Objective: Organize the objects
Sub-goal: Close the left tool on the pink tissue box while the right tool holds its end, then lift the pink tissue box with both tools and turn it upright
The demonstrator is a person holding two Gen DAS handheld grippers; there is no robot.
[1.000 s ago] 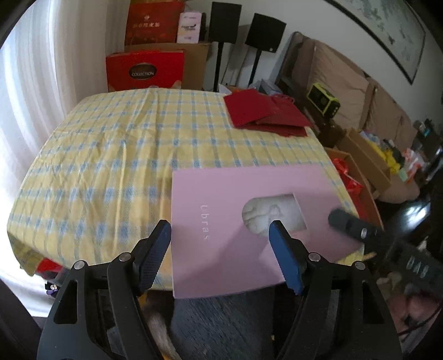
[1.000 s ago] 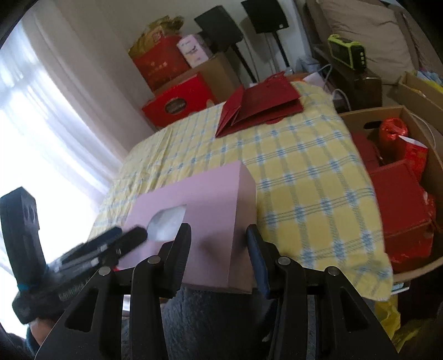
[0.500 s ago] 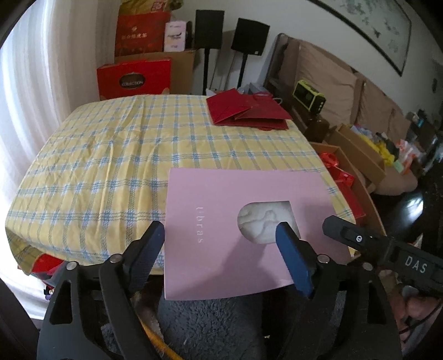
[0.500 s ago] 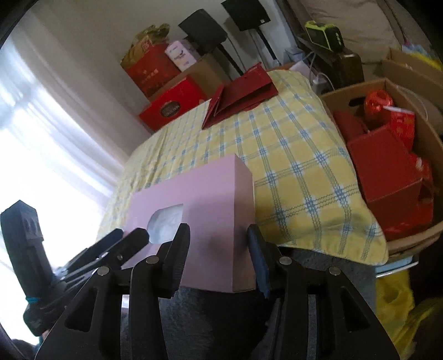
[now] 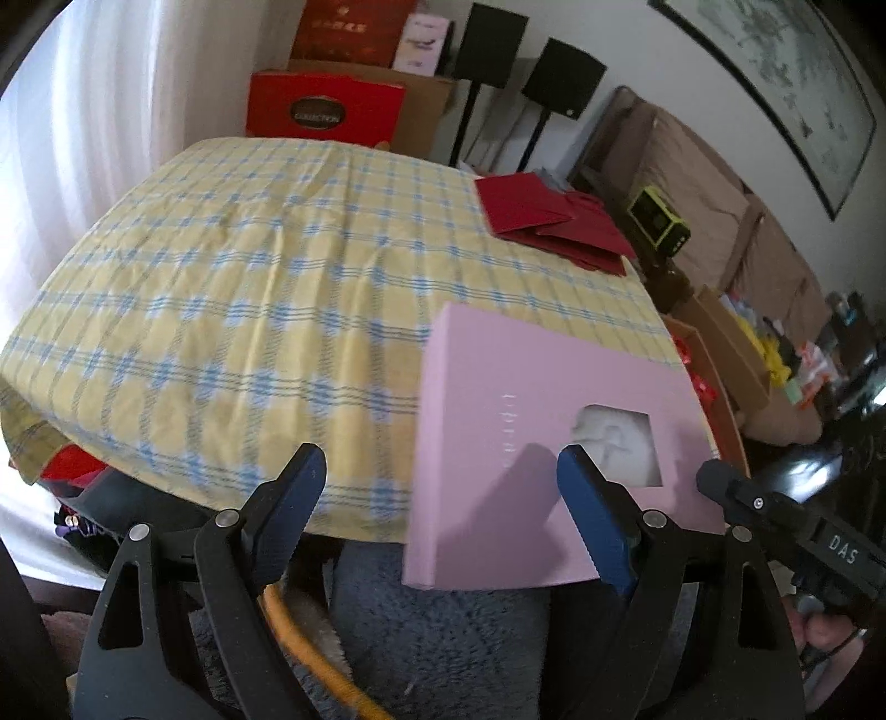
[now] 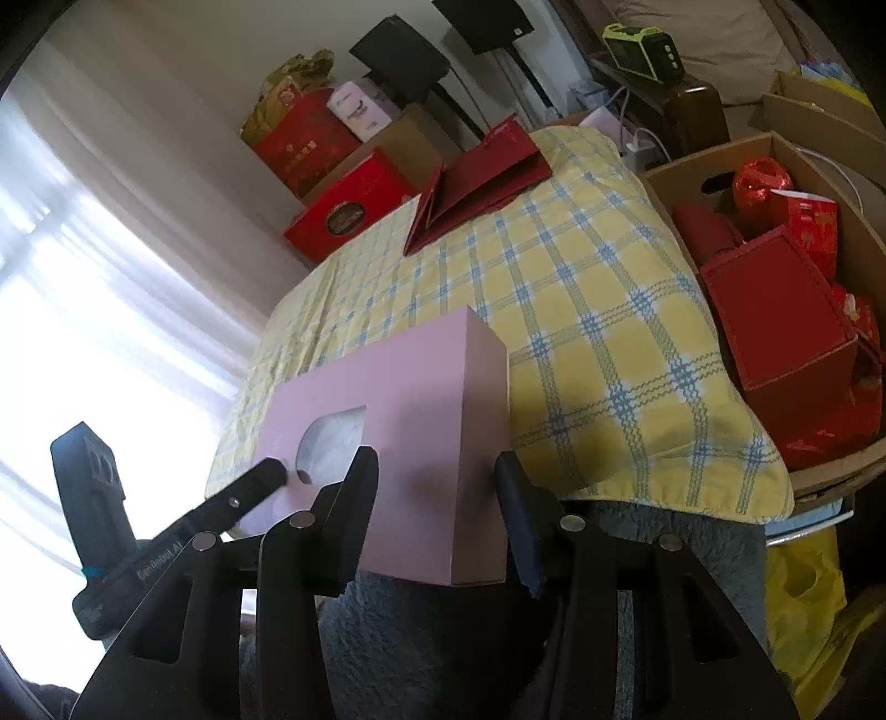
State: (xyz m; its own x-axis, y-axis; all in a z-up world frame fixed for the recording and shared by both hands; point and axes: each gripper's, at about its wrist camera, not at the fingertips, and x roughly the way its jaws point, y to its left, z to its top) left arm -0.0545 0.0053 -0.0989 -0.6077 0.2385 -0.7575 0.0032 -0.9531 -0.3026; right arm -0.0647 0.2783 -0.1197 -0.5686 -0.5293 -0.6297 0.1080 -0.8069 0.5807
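A lived-in home living room. A table under a yellow-and-blue checked tablecloth (image 5: 232,288) fills the middle; a brown sofa (image 5: 714,205) stands along the right wall beneath a framed map (image 5: 775,72). Far off stand two black speakers on stands (image 5: 559,77) and stacked red gift boxes (image 5: 326,108); sheer curtains (image 5: 72,127) hang left.

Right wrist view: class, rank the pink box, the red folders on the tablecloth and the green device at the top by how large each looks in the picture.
1. Pink box, though it is nearest the camera, which inflates it.
2. Red folders.
3. Green device, far away, so its true size is unsure.
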